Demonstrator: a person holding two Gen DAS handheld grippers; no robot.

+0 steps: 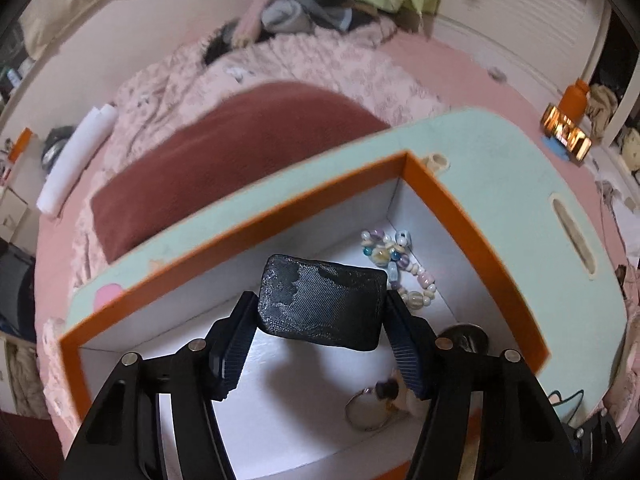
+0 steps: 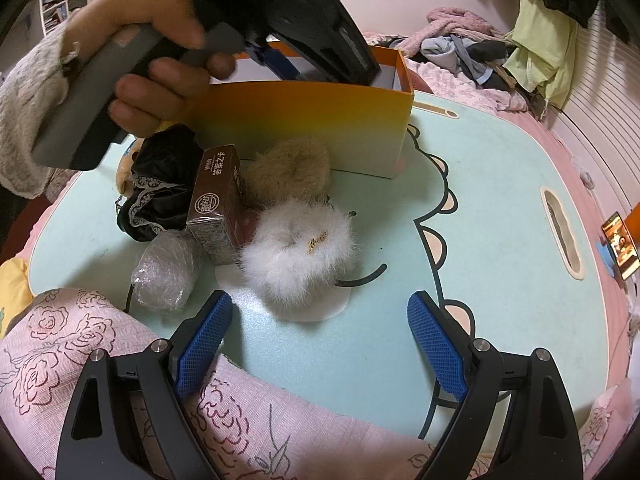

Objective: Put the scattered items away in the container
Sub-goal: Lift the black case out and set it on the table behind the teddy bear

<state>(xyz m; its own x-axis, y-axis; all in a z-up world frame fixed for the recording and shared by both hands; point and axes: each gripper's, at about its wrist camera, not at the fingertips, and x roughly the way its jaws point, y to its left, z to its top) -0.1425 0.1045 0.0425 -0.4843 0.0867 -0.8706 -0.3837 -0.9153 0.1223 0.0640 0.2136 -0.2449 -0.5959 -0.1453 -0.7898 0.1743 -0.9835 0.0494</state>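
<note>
The left gripper (image 1: pixel 322 320) hangs over the open mouth of the orange-rimmed, white-lined cardboard box (image 1: pixel 460 216), its jaws clenched on a flat black rectangular pouch with a woven, glittery face (image 1: pixel 322 306); the pads press on the pouch's two short ends, so its long axis runs straight across from finger to finger. The pouch sits above the middle of the box floor, clear of the walls, so the move to come seems a plain let-go straight down. Already lying in the box are a string of pastel glass beads (image 1: pixel 394 262) toward the far right corner and a small ring-shaped trinket (image 1: pixel 370 410) near the right wall. The right gripper (image 2: pixel 320 340) stands released and empty above the near edge of the pale-green cartoon-printed lap table (image 2: pixel 500 200). Just ahead of it, slightly left, lies a fluffy white hair scrunchie (image 2: pixel 300 252); beyond that, a tan furry scrunchie (image 2: pixel 290 170), a brown printed card box (image 2: pixel 218 208), a black lace-trimmed fabric piece (image 2: pixel 160 184) and a bubble-wrapped bundle (image 2: pixel 166 276) cluster before the box's near wall. The right hand is plainly nearer to these.
</note>
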